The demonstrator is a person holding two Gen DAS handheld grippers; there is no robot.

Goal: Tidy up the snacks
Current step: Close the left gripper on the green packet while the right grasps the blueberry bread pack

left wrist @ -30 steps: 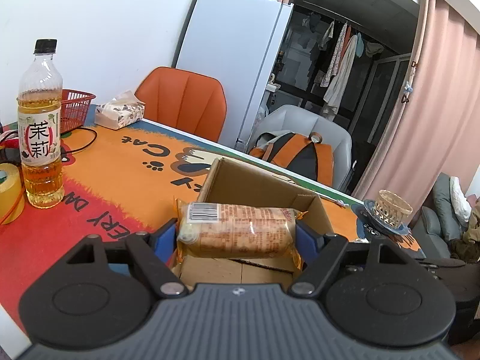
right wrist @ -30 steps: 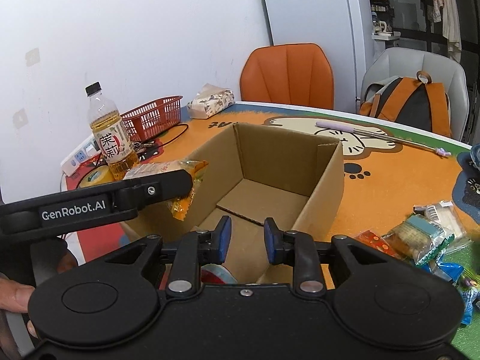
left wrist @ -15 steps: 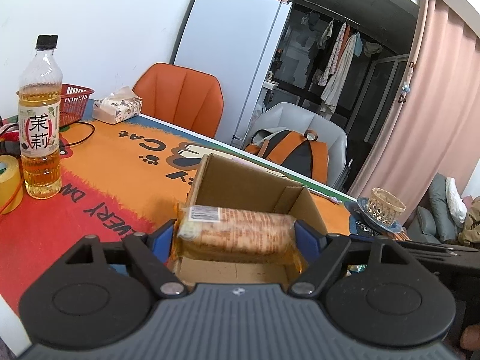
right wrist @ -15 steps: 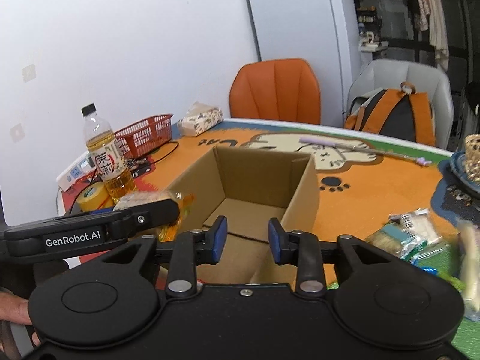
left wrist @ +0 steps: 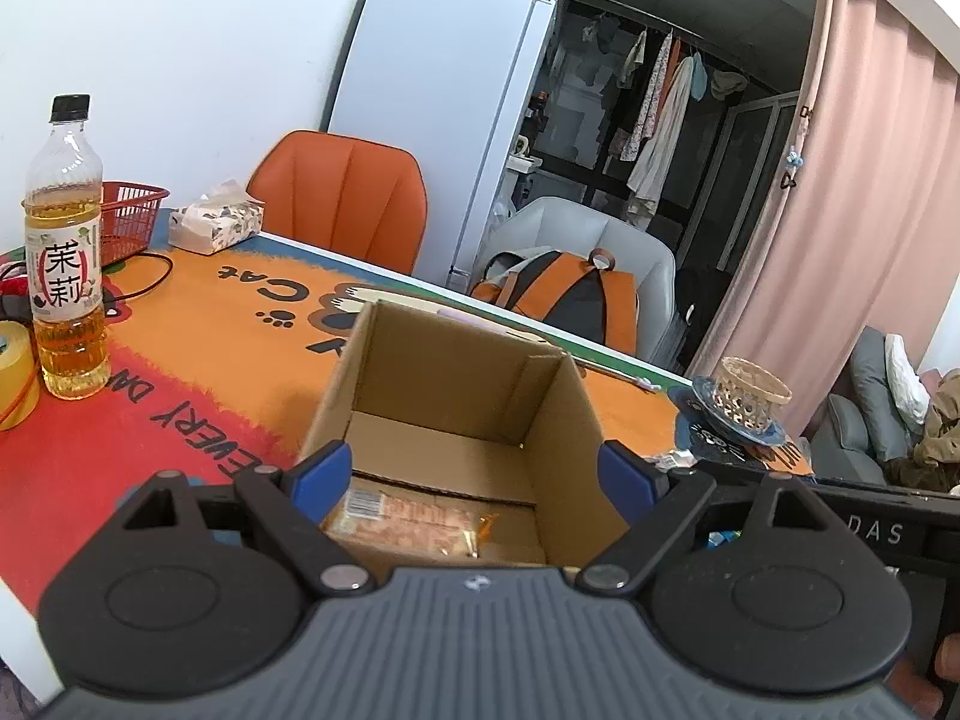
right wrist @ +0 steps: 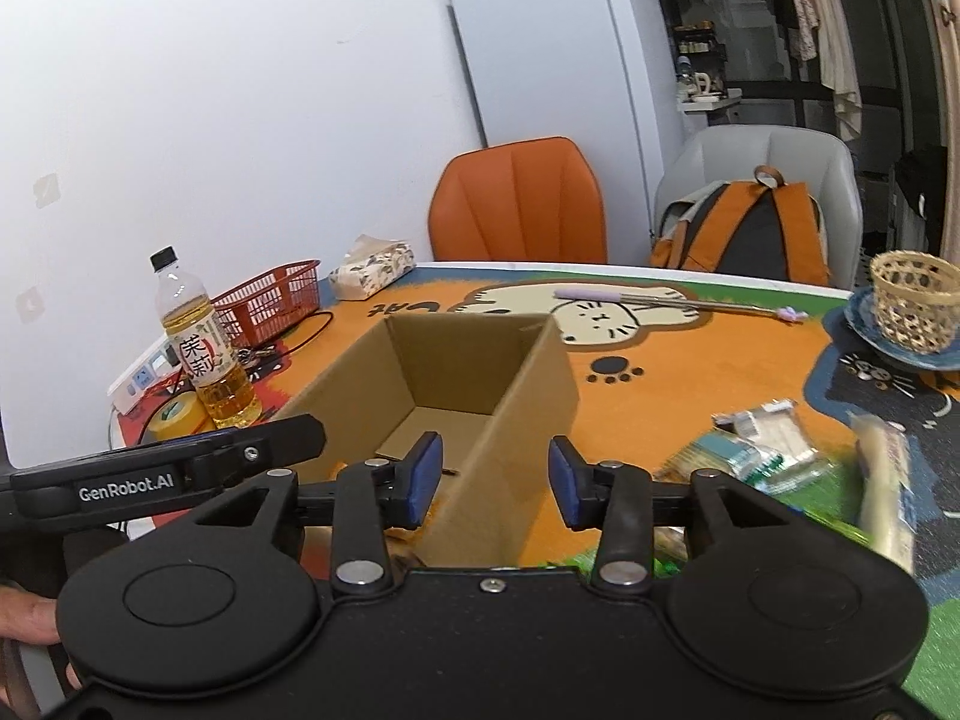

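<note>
An open cardboard box (left wrist: 558, 414) stands on the cat-print table mat; it also shows in the right wrist view (right wrist: 528, 372). An orange biscuit packet (left wrist: 408, 519) lies on the box floor at its near left. My left gripper (left wrist: 471, 474) is open and empty, hovering above the box's near end. My right gripper (right wrist: 495, 474) is open and empty, over the box's right wall. Several loose snack packets (right wrist: 762, 450) lie on the mat to the right of the box, blurred.
A tea bottle (left wrist: 66, 252), yellow tape roll (left wrist: 12, 372), red basket (left wrist: 126, 222) and tissue pack (left wrist: 216, 225) stand at the left. A woven cup on a blue plate (right wrist: 912, 306) is at the far right. A long lilac stick (right wrist: 660, 300) lies behind the box. Chairs stand beyond the table.
My left gripper opened and let go of the biscuit packet, which dropped into the box. My right gripper opened wider and swung right, toward the loose snacks.
</note>
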